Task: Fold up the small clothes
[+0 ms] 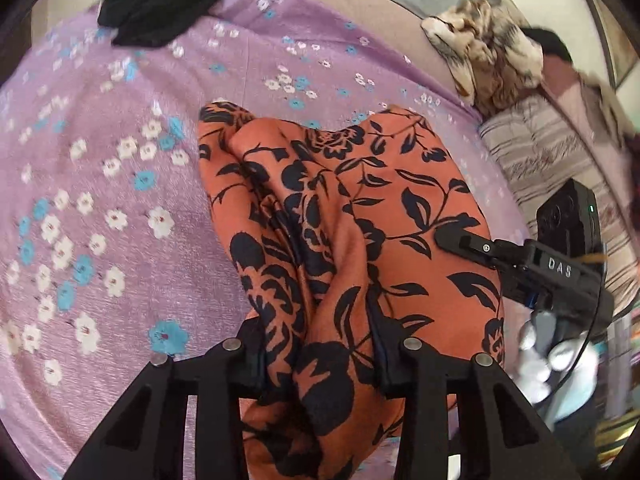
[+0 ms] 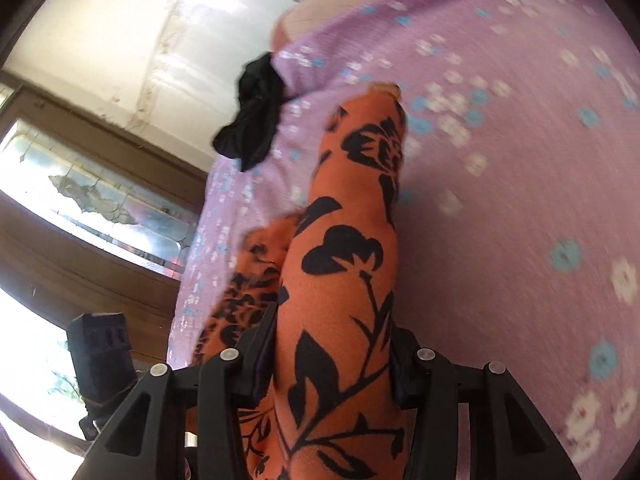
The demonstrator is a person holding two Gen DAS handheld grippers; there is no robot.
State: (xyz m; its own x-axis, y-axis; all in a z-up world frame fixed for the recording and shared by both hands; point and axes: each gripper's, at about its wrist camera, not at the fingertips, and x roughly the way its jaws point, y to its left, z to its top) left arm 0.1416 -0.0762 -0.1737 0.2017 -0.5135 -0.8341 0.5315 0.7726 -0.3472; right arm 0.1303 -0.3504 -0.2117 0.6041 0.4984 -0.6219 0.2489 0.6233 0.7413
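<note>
1. Cloth (image 1: 360, 208) is hanging above the bed (image 1: 100, 160), bunched.
2. You are pinching it with the left hand-held gripper (image 1: 320, 364) and the right hand-held gripper (image 2: 332, 364), both part-closed, probably for spreading.

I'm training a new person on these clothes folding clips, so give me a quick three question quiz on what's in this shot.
1. True or false: the orange floral garment is clamped by both the left hand-held gripper and the right hand-held gripper.
2. Which colour is the other garment lying near the far edge of the bedsheet? A) white B) black C) green
3. Fill in: the bedsheet is ____ with small white and blue flowers.

Key:
1. True; cloth is bunched between the jaws in each wrist view.
2. B, the black garment.
3. Purple.
</note>
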